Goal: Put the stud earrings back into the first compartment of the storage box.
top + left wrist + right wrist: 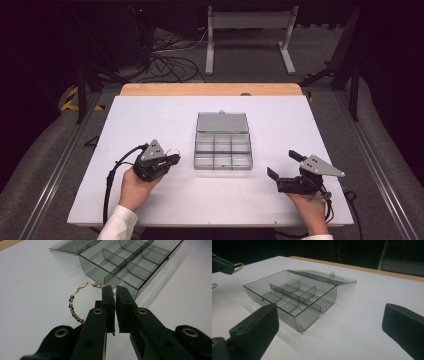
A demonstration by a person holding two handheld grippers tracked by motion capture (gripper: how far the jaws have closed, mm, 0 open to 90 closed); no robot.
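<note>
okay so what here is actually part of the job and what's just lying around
Likely in play:
left gripper, shut on the beaded bracelet
clear divided box, lid open
right gripper, open

Just around:
cables on the floor
grey stand behind the table

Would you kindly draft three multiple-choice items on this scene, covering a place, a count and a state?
1. Where is the compartment box on the table?
A. between the two claws
B. left of both claws
C. at the far right corner

2. How many compartments does the box have?
A. two
B. four
C. six

3. How is the right claw?
A. shut on the lid
B. open, holding nothing
C. shut on a bracelet

Key:
1 A, the high view shows the box between the left claw and the right claw.
2 C, dividers form two rows of three.
3 B, its jaws stand wide apart; the beaded bracelet is in the left claw.
</note>
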